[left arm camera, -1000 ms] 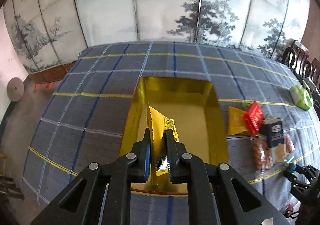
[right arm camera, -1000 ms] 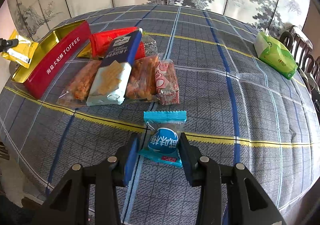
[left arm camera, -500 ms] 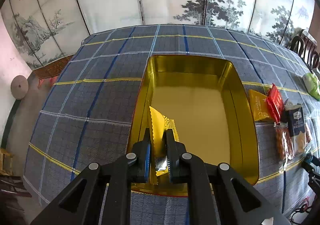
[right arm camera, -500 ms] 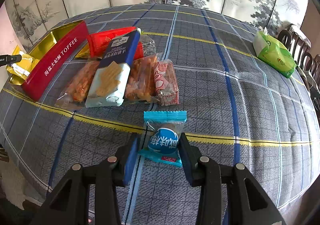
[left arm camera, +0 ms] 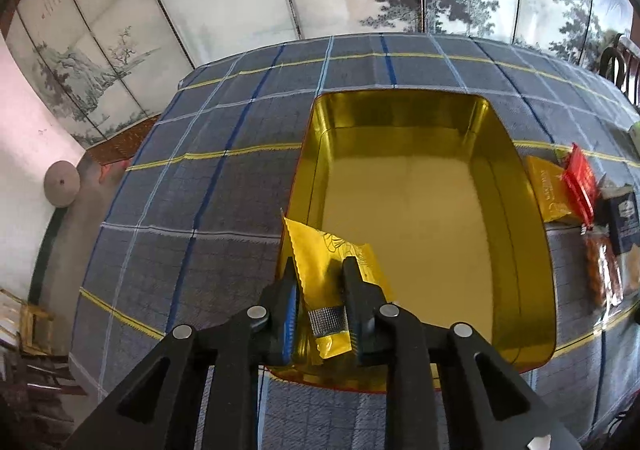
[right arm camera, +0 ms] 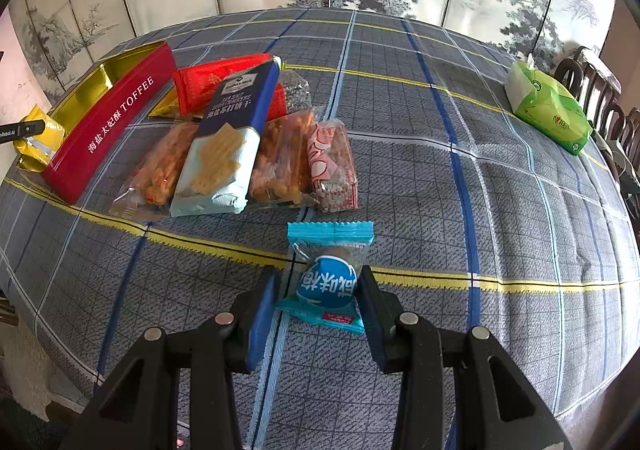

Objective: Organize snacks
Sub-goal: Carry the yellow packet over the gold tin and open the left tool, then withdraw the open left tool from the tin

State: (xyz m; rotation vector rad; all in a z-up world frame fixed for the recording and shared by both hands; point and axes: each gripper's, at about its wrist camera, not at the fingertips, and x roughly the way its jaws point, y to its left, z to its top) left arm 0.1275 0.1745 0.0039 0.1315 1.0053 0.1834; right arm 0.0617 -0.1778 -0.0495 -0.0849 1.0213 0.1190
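A gold-lined tin (left arm camera: 400, 111) with a red outside (right arm camera: 112, 129) sits open on the checked tablecloth. My left gripper (left arm camera: 320, 270) hangs over its near left corner. The jaws are opening, and a yellow snack packet (left arm camera: 332, 262) sits loosely between them, leaning on the left pad. The right wrist view shows that packet (right arm camera: 38, 137) at the tin's end, beside a left fingertip (right arm camera: 20, 128). Near the front edge my right gripper (right arm camera: 319, 278) is shut on a blue snack packet (right arm camera: 326, 282) that rests on the cloth.
Right of the tin lies a pile of snacks: a dark blue cracker pack (right arm camera: 228, 137), a red pack (right arm camera: 212, 81), two orange bags (right arm camera: 160, 165), a pink pack (right arm camera: 332, 165). A green tissue pack (right arm camera: 548, 109) sits far right, near dark chairs (right arm camera: 600, 97).
My left gripper has sunk closer to the tin with the yellow packet. Its jaws have parted and the packet has tipped flatter. The right gripper and blue packet have not moved.
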